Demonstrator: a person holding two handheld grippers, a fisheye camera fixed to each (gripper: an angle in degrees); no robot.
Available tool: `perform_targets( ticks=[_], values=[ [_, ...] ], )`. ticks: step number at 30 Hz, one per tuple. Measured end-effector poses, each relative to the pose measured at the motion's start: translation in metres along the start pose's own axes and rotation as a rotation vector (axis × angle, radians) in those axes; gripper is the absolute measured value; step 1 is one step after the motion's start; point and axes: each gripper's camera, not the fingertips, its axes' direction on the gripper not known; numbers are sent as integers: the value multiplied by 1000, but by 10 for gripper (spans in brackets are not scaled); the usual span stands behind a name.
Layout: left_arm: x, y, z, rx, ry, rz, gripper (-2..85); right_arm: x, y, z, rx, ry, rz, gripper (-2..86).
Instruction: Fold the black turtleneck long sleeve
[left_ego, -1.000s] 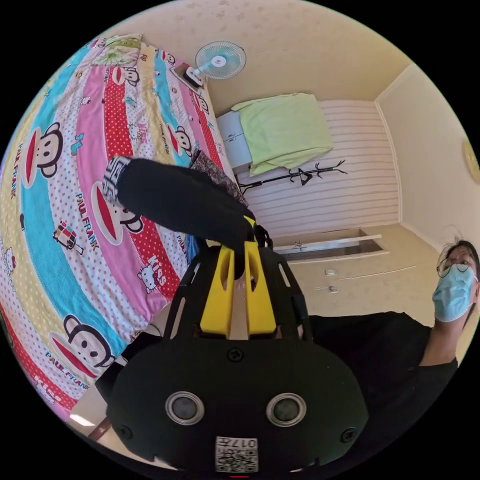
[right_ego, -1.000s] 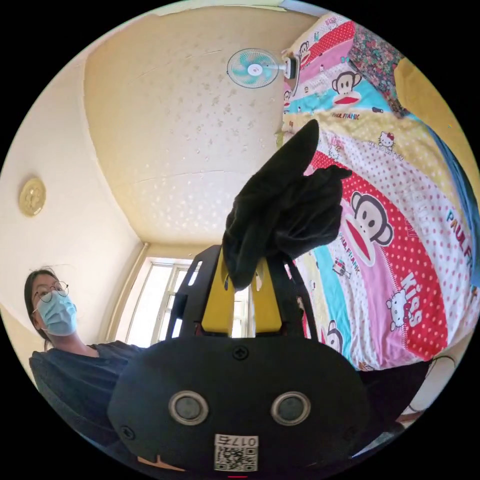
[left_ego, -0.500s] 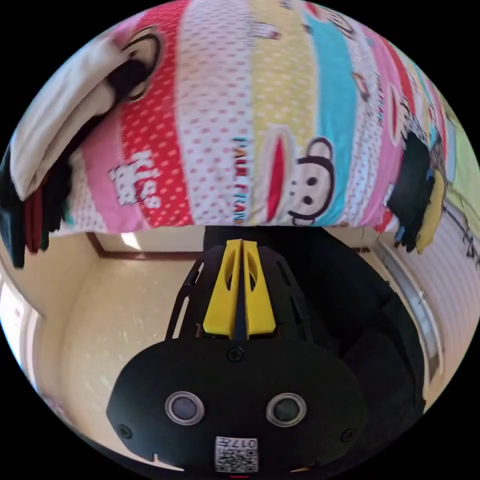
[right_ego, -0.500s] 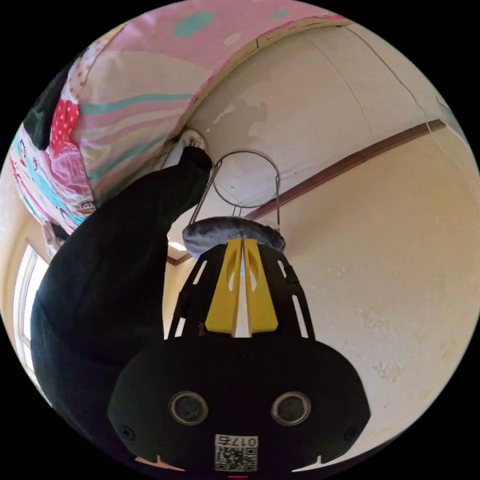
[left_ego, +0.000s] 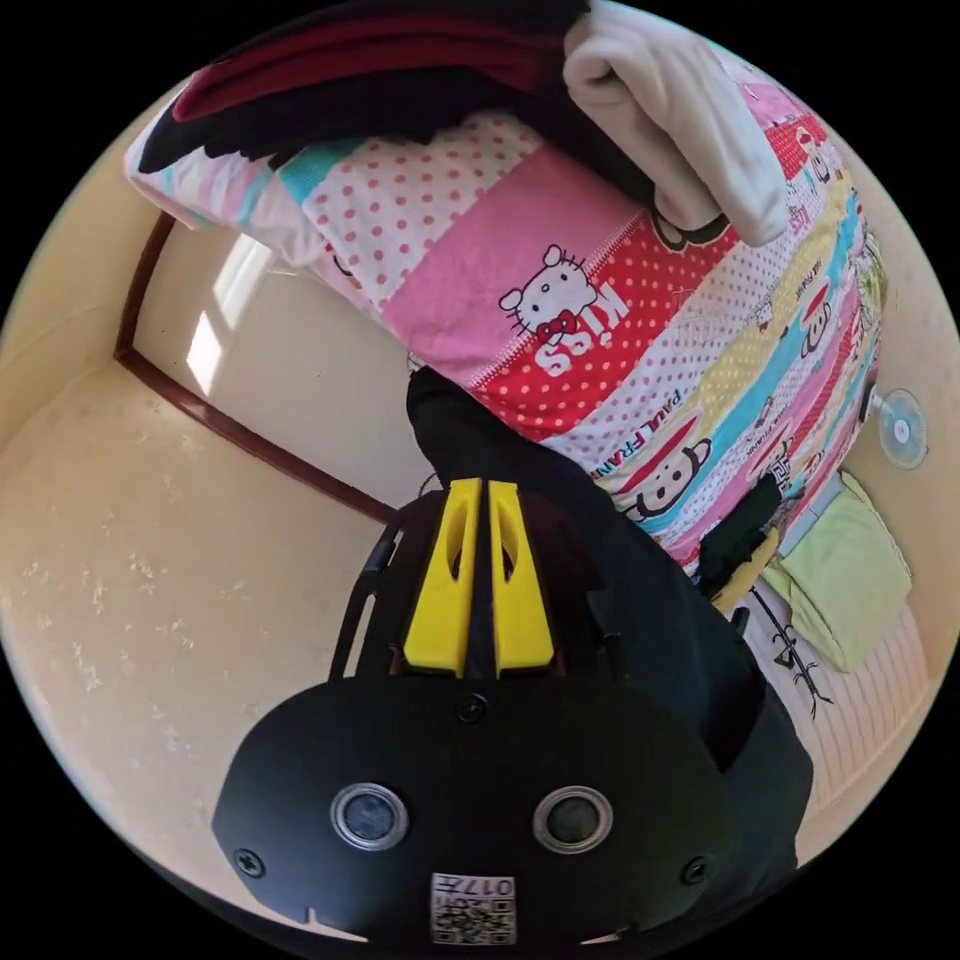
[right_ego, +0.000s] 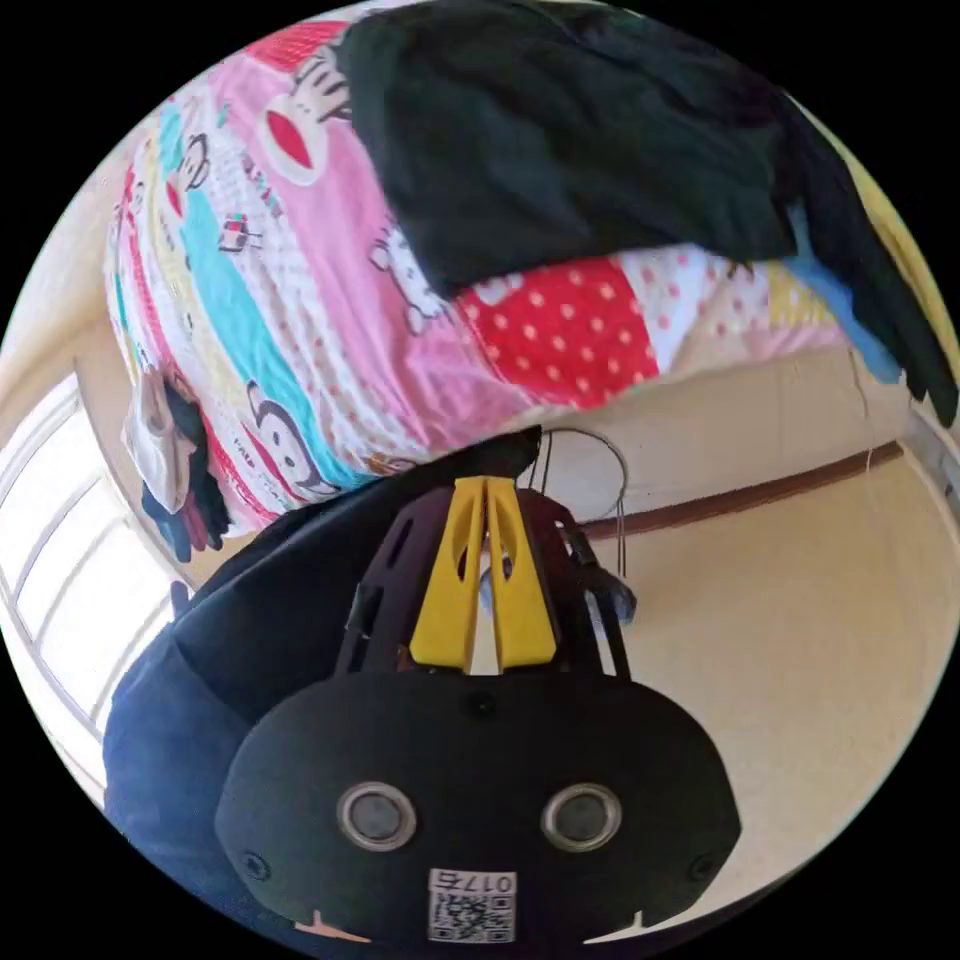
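Both the left gripper (left_ego: 483, 487) and right gripper (right_ego: 485, 484) are closed and empty, their views tilted toward the floor beside the bed (left_ego: 560, 300); the folding step appears to be between grasps, and the next move calls for gripping the black turtleneck (right_ego: 560, 140) lying on the bed.

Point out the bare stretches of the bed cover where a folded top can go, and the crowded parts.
Free: the bed cover between the black garment and the small pile near the window. In the left gripper view, the pink and red stripes below the cream garment. Crowded: the stacked dark clothes.

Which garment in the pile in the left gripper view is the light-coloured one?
The cream garment, folded and lying over the pile's edge on the bedsheet. The red garment and black garment beside it are dark.
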Motion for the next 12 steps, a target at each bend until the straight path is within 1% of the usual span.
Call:
perform_targets(
  ticks=[2, 3, 5, 6, 8, 9, 11, 12],
  values=[
    [-3, -4, -18, 79, 16, 88, 18, -89, 8, -32, 202, 74, -215, 4],
    [-4, -4, -27, 112, 12, 111, 21, -111, 16, -41, 258, 88, -267, 4],
    [-8, -7, -68, 259, 5, 193, 31, -189, 64, -73, 474, 110, -441, 4],
    [-9, -8, -79, 295, 9, 212, 32, -206, 79, -80, 528, 108, -479, 4],
    [-12, -11, -120, 432, 26, 284, 41, -262, 147, -103, 780, 102, -608, 4],
    [-13, -12, -130, 460, 25, 297, 43, -273, 165, -107, 850, 103, -628, 4],
    [-18, -17, -165, 569, 11, 318, 62, -305, 236, -116, 1125, 94, -676, 5],
    [-20, -18, -172, 594, 9, 321, 69, -311, 253, -116, 1187, 86, -684, 6]
  ],
)
